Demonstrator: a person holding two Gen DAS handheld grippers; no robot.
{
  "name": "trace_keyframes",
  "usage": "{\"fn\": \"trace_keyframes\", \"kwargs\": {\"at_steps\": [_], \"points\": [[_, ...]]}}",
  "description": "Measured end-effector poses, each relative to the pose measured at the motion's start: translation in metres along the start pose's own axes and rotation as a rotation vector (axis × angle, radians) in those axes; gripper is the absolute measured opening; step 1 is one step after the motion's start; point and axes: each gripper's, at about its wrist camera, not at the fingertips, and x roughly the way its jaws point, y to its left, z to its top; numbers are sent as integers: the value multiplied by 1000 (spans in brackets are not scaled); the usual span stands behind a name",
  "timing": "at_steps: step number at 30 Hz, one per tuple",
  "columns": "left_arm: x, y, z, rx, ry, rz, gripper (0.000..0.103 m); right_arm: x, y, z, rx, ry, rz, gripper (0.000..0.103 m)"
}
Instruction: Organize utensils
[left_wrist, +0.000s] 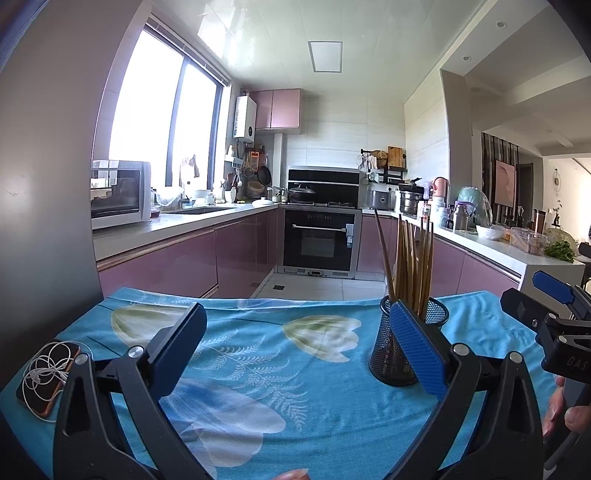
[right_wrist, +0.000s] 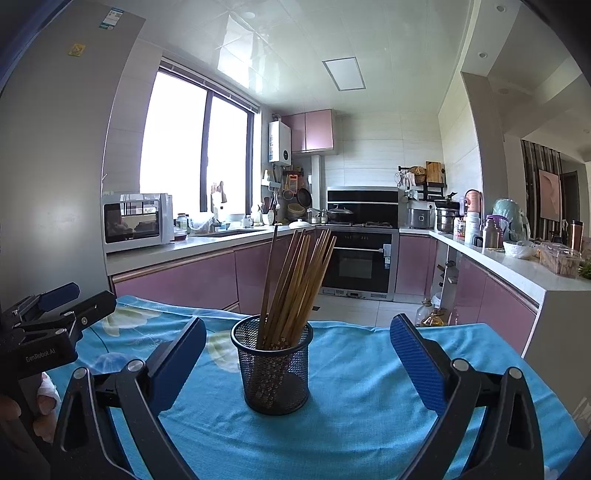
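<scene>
A black mesh cup (right_wrist: 275, 373) stands upright on the blue flowered cloth (right_wrist: 369, 376), holding several brown wooden chopsticks (right_wrist: 295, 280) that lean to the right. My right gripper (right_wrist: 298, 326) is open, and the cup sits centred between its fingers without touching either blue pad. In the left wrist view the cup (left_wrist: 391, 354) is to the right, half hidden behind the right finger. The chopsticks (left_wrist: 410, 266) rise above it. My left gripper (left_wrist: 299, 347) is open over bare cloth (left_wrist: 258, 332), with nothing between its fingers. Each gripper shows at the other view's edge.
A phone with a tangled white earphone cable (left_wrist: 48, 376) lies at the table's left edge. Beyond the far table edge are the kitchen floor, pink cabinets and an oven (right_wrist: 360, 262). Oil bottles (right_wrist: 430, 315) stand on the floor at the right. A hand (left_wrist: 565, 413) holds the right gripper.
</scene>
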Motion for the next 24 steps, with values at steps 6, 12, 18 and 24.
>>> {"fn": "trace_keyframes", "kwargs": {"at_steps": [6, 12, 18, 24], "points": [[-1, 0, 0, 4, -4, 3, 98, 0, 0, 0, 0, -1, 0, 96], [-2, 0, 0, 10, -10, 8, 98, -1, 1, 1, -1, 4, 0, 96], [-3, -1, 1, 15, -13, 11, 98, -1, 1, 3, -4, -1, 2, 96], [-4, -1, 0, 12, -13, 10, 98, 0, 0, 1, -3, 2, 7, 96]]}}
